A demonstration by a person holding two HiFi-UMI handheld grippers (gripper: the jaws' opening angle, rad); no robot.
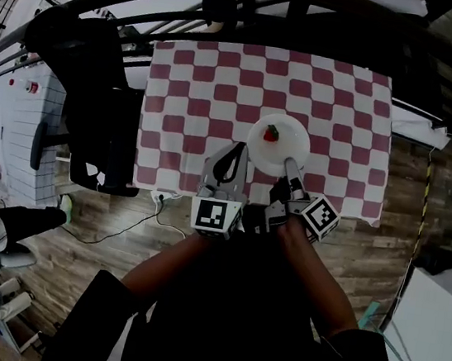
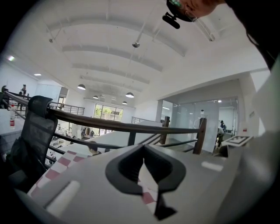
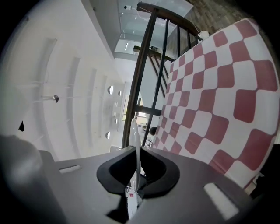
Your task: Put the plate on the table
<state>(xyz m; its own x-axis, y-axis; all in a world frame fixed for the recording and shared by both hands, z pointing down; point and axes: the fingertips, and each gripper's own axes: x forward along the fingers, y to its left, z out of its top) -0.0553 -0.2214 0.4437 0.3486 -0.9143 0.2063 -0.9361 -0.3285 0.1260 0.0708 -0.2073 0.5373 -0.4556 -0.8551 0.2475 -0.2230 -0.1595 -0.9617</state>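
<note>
One white plate (image 1: 290, 145), held by its near rim over the checked table (image 1: 189, 87)

The round, plain white plate (image 3: 136, 144) carries a single small red item (image 1: 272, 133), possibly a strawberry, and sits over the red-and-white cloth toward the table's front edge; whether it touches the cloth cannot be told. The right gripper (image 1: 292, 166) is clamped on the rim, the plate showing edge-on between its jaws (image 3: 138, 149). The left gripper (image 1: 231, 155), jaws together on nothing (image 2: 143, 148), lies just beside the plate. Two grippers, one plate, one table.
</note>
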